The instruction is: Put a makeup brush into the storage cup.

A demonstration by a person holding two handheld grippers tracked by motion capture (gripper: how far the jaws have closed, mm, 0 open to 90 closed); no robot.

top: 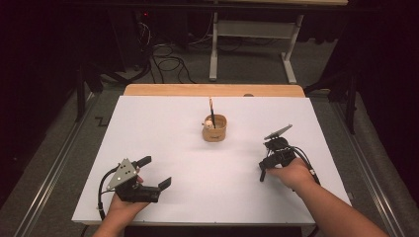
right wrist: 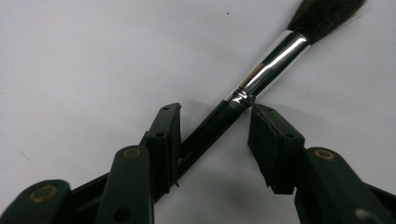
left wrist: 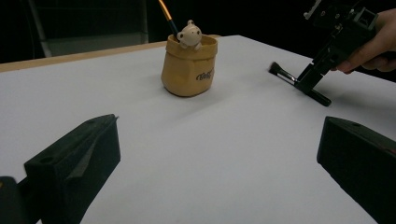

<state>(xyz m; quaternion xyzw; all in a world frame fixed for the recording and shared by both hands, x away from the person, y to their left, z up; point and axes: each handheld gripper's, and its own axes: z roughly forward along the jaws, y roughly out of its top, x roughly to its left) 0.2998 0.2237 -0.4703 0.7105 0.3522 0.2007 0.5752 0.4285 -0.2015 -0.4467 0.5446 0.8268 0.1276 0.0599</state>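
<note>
Brush (right wrist: 261, 74) — a black-handled paintbrush with a silver ferrule and dark bristles — lies flat on the white surface (top: 163, 123) at about 4 o'clock from the tan holder (top: 215, 129), well apart from it. In the right gripper view its handle runs diagonally between the two jaws of the right gripper (right wrist: 214, 125): the left jaw touches the handle, while a gap remains between the handle and the right jaw, so the jaws stand narrow around the brush without clamping it. Seen from the left gripper view, the bristle tip pokes out just beyond that gripper, pointing toward 10 o'clock. In the high view the right gripper (top: 263, 174) tilts down onto the surface near its right edge, held by the right hand (top: 291, 173). The tan holder, sack-shaped, bears a small pale figure (left wrist: 190, 33) on its rim and holds another brush (top: 211, 111), which stands nearly upright. The left gripper (top: 157, 173) rests at 7 o'clock from the holder — jaws wide, nothing between them.
</note>
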